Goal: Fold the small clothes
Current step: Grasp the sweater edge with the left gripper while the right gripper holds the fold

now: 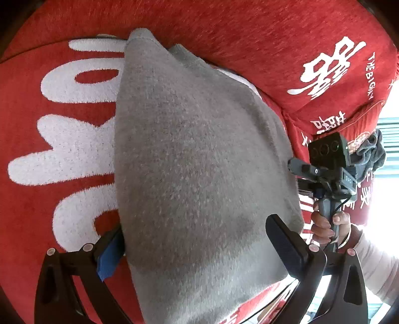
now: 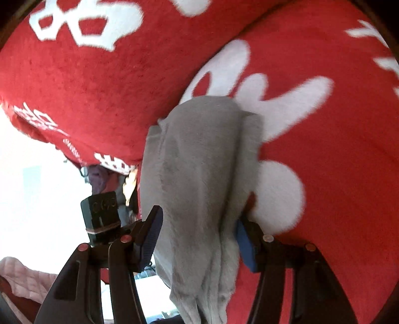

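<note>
Across a red plush sofa cover (image 1: 62,204) with big white lettering lies a grey fleece garment (image 1: 194,159), bright window light at the far side. Left gripper (image 1: 197,246) has its jaws spread wide around the garment's near end. Right gripper (image 2: 199,239), handle in a hand (image 1: 329,226), has jaws parted around bunched grey folds

A red sofa cover (image 1: 224,22) (white lettering) fills the background; a window (image 1: 389,139) glares bright.
</note>
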A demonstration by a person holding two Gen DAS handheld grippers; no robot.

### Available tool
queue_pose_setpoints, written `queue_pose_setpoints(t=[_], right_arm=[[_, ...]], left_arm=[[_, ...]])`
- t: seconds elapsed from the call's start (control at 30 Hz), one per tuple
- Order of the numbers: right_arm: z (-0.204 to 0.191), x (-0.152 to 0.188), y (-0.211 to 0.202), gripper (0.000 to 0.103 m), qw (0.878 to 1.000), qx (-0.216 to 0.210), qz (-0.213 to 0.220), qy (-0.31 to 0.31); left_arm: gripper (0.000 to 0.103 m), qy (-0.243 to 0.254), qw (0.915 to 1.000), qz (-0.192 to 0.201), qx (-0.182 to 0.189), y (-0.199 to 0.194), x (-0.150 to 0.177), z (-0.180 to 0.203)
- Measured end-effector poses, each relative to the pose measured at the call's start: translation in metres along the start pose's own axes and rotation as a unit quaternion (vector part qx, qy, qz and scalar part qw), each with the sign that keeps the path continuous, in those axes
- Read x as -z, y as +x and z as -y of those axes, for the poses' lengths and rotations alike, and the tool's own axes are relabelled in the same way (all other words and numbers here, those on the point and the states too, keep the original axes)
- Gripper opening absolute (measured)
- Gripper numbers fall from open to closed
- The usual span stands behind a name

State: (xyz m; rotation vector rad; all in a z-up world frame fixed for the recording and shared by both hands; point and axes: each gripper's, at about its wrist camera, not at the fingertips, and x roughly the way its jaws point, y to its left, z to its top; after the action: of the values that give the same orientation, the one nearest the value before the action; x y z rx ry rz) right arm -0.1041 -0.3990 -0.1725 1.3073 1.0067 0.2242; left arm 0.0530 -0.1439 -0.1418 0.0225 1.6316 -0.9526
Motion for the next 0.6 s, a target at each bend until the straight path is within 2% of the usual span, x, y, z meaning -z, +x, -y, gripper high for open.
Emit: queue_pose_setpoints(t=[0.07,0.13,0.17,0.23,0.33,0.5,0.6], right_arm=[[-0.004,-0.003,0.011,0.059,1.000,0.010,0.001,0.002],[-0.004,-0.003,0.019,0.044,0.999,0.028,-0.001,0.023],[-0.002,-0.001,0.018,0.042,0.999,0.027,0.001,0.033],[-0.004,0.003,0.016,0.035,0.999,0.025,0.011,0.046],[-0.014,0.011,0.012,0.033,0.998,0.024,0.028,0.054],[-0.040,0.027,0.010,0.033,0.997,0.000,0.041,0.067],[-0.057,0.039,0.013,0.033,0.997,-0.003,0.038,0.071]], left_arm=[[0.103,0.011,0.9999,0.001,-0.012,0.003,0.001,0.002],[0.096,0.021,0.9990,0.008,-0.038,0.002,0.004,0.005],[0.087,0.022,0.9985,0.012,-0.049,-0.001,0.006,0.004],[0.068,0.014,0.9987,0.024,-0.042,-0.011,0.010,0.001],[0.052,0.006,0.9991,0.036,-0.020,-0.027,0.012,-0.004],[0.049,0.009,0.9985,0.045,0.030,-0.052,0.020,-0.002],[0.049,0.017,0.9978,0.050,0.040,-0.069,0.029,0.001]])
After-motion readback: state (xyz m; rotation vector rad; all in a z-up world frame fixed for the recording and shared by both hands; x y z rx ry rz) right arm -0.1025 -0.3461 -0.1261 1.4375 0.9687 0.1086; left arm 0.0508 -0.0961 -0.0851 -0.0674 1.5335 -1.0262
